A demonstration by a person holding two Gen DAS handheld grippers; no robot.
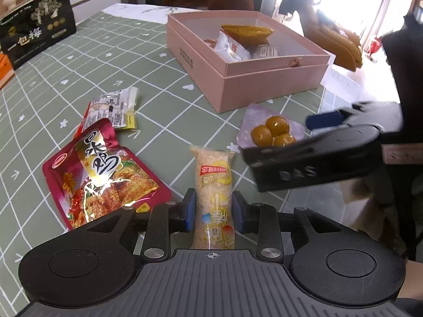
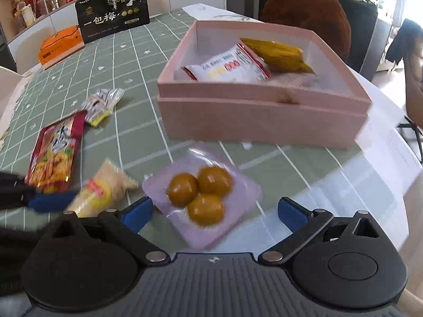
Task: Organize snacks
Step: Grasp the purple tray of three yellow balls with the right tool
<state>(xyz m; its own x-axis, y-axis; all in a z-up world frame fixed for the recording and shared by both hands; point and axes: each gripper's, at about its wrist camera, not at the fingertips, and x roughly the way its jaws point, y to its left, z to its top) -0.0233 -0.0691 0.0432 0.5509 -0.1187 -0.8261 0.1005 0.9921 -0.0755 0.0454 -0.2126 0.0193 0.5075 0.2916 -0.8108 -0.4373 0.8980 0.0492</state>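
Observation:
My left gripper (image 1: 213,211) is shut on a long clear pack of rice crisp (image 1: 213,185), which also shows in the right wrist view (image 2: 100,190). My right gripper (image 2: 214,211) is open, its fingers on either side of a pale purple pack with three brown eggs (image 2: 201,195), also in the left wrist view (image 1: 272,129). An open pink box (image 2: 264,116) holds a white snack pack (image 2: 230,66) and a yellow pack (image 2: 277,55). A red foil pack (image 1: 103,174) and a small silver pack (image 1: 113,108) lie on the green checked cloth.
A black printed box (image 2: 113,10) and an orange box (image 2: 60,45) stand at the table's far left. A brown chair back (image 2: 306,18) is behind the pink box. The table edge runs along the right (image 2: 391,163).

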